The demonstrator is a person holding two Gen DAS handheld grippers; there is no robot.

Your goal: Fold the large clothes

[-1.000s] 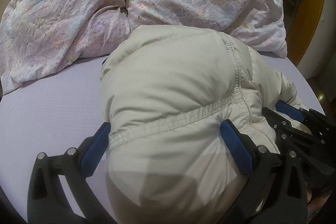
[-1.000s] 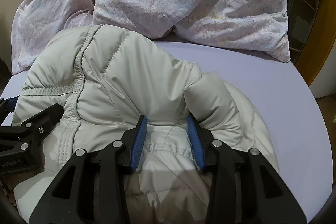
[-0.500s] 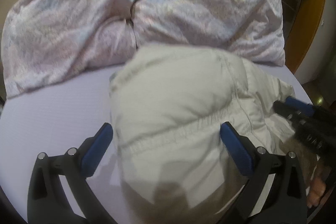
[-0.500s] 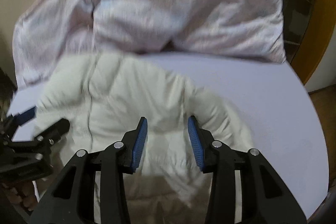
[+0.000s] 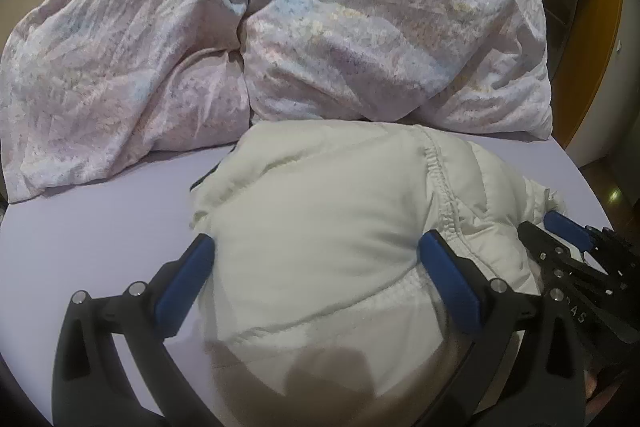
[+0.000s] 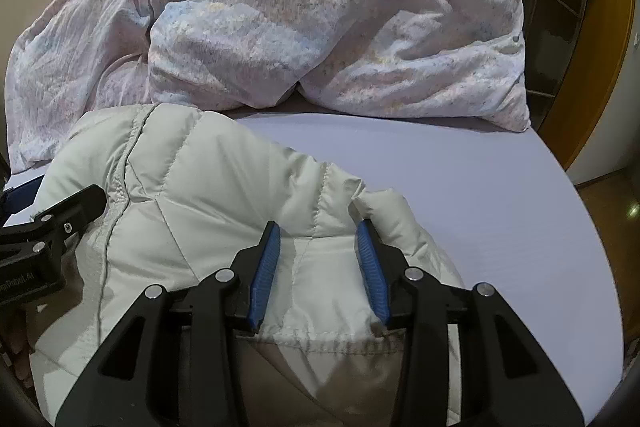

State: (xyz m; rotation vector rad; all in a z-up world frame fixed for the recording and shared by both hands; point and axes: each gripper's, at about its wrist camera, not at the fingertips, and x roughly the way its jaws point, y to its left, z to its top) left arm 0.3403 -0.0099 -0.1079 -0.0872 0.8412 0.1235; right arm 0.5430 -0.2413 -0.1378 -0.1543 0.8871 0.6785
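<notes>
A puffy off-white down jacket (image 5: pixel 320 227) lies bunched on the lilac bed sheet (image 5: pixel 92 227); it also shows in the right wrist view (image 6: pixel 224 187). My left gripper (image 5: pixel 316 259) stands wide open with its blue pads on either side of a thick fold of the jacket. My right gripper (image 6: pixel 320 247) has its blue pads pressed against a bunched padded fold of the jacket. The right gripper shows at the right edge of the left wrist view (image 5: pixel 576 247), and the left gripper at the left edge of the right wrist view (image 6: pixel 48 227).
A crumpled pale floral duvet (image 5: pixel 280 27) fills the far side of the bed, and shows in the right wrist view (image 6: pixel 320 27). Bare sheet (image 6: pixel 480 195) lies right of the jacket. A wooden door frame (image 6: pixel 592 67) stands at the right.
Both grippers moved with the jacket toward the duvet; the jacket's far edge now sits closer to it. Jaw openings look unchanged.
</notes>
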